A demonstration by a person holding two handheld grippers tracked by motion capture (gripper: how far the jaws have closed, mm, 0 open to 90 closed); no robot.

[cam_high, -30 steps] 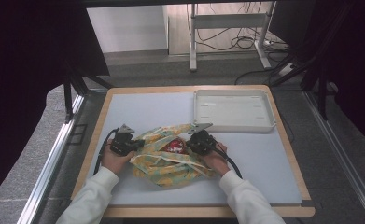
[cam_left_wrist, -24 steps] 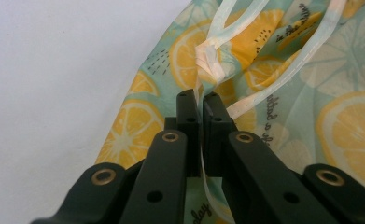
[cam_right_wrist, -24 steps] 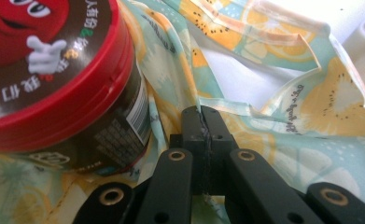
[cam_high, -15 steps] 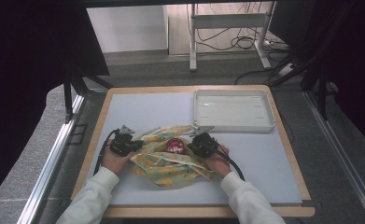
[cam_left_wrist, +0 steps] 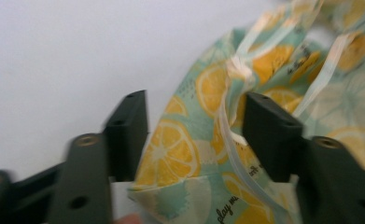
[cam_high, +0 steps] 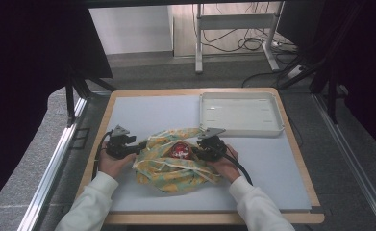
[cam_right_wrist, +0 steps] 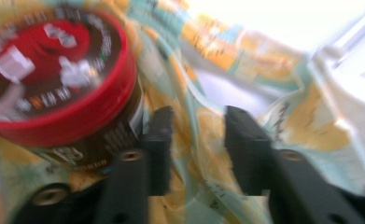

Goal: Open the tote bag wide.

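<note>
Near the table's (cam_high: 291, 163) front edge, the red-lidded jar (cam_high: 180, 150) sits inside the lemon-print bag (cam_high: 176, 166), whose mouth risks collapsing over it, since left gripper (cam_high: 136, 147) and right gripper (cam_high: 198, 153), jaws just opening, stand apart around loose cloth.

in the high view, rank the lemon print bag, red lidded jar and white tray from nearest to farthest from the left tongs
1. Lemon print bag: right beside the left tongs, its edge between the open jaws.
2. Red lidded jar: in the bag's middle, nearer the right tongs.
3. White tray: far right of the table.
</note>
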